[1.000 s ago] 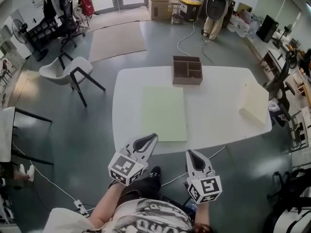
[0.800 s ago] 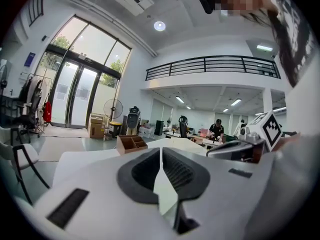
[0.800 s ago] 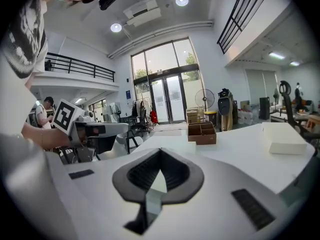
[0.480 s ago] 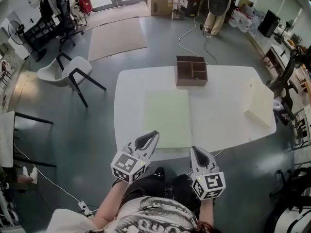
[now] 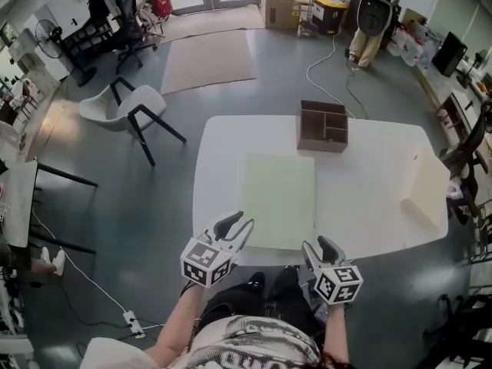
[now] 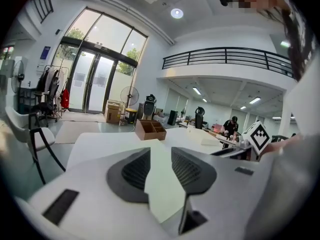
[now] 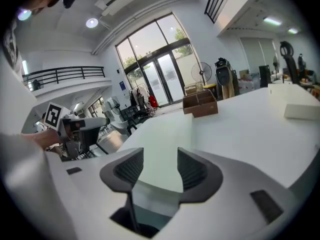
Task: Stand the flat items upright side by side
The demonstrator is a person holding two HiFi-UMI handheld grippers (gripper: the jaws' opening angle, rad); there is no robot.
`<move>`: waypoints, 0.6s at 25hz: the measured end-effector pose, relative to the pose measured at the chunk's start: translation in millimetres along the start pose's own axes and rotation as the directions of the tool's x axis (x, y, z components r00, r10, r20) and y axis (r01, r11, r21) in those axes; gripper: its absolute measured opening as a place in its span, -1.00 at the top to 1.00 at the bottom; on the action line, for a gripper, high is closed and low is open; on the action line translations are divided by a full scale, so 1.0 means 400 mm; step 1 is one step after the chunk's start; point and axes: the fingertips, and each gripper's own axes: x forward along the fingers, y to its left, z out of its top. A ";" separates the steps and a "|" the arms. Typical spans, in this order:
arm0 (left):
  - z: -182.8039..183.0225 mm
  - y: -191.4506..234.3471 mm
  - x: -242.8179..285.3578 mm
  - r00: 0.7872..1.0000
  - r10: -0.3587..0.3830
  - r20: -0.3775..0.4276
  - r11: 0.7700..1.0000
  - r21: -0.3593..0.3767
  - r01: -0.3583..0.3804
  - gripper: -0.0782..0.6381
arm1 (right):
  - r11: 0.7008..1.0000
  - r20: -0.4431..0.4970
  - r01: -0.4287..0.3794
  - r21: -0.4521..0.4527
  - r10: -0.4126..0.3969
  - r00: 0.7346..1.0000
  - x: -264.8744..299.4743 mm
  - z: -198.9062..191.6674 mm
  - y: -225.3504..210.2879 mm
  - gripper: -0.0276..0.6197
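Observation:
A pale green flat sheet [image 5: 280, 198] lies on the white table [image 5: 369, 206], reaching its near edge. Behind it stands a brown compartment box [image 5: 323, 127]. A cream flat box [image 5: 427, 189] lies at the right end. My left gripper [image 5: 237, 223] hovers at the sheet's near-left corner. My right gripper [image 5: 323, 244] is at the table's front edge, by the near-right corner. Both have just been opening and stand open, with nothing pressed between the pads. In the left gripper view the sheet [image 6: 161, 181] shows through the gap of the gripper [image 6: 160, 151]. The right gripper [image 7: 161, 151] likewise frames the sheet [image 7: 170, 126].
A white chair [image 5: 123, 108] stands left of the table, with a beige rug [image 5: 209, 58] beyond it. Cardboard boxes [image 5: 280, 2] and a floor cable [image 5: 327, 64] lie at the back. A dark table edge [image 5: 46, 206] is at the left. Desks line the right wall.
Both grippers have sunk and come closer to the table's front edge. Their jaws, shut in the earlier frames, now stand apart.

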 end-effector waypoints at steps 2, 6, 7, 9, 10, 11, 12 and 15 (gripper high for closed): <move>-0.014 0.022 0.021 0.999 0.002 -0.032 1.000 -0.007 -0.002 0.29 | 1.000 -0.049 -0.007 0.028 0.009 0.999 0.031 -0.031 -0.034 0.19; -0.050 0.071 0.088 0.994 -0.071 -0.089 0.994 -0.092 0.062 0.04 | 0.994 -0.136 -0.055 0.097 0.068 0.988 0.086 -0.089 -0.063 -0.03; -0.056 0.089 0.111 0.991 -0.095 -0.095 0.989 -0.126 0.082 -0.02 | 0.991 -0.150 -0.066 0.112 0.083 0.985 0.100 -0.099 -0.066 -0.10; -0.057 0.140 0.157 0.988 -0.119 -0.096 0.977 -0.187 0.100 -0.10 | 0.986 -0.170 -0.084 0.141 0.108 0.980 0.126 -0.111 -0.067 -0.18; -0.056 0.168 0.183 0.987 -0.124 -0.099 0.973 -0.209 0.102 -0.14 | 0.984 -0.178 -0.091 0.155 0.118 0.977 0.136 -0.115 -0.068 -0.21; -0.057 0.195 0.210 0.985 -0.129 -0.112 0.970 -0.222 0.102 -0.18 | 0.981 -0.184 -0.097 0.170 0.128 0.975 0.144 -0.119 -0.070 -0.24; -0.063 0.219 0.239 0.981 -0.134 -0.139 0.969 -0.225 0.100 -0.21 | 0.977 -0.190 -0.101 0.185 0.137 0.972 0.151 -0.124 -0.071 -0.27; -0.105 0.287 0.318 0.952 -0.134 -0.274 0.977 -0.196 0.082 -0.27 | 0.971 -0.198 -0.107 0.216 0.151 0.968 0.167 -0.135 -0.077 -0.32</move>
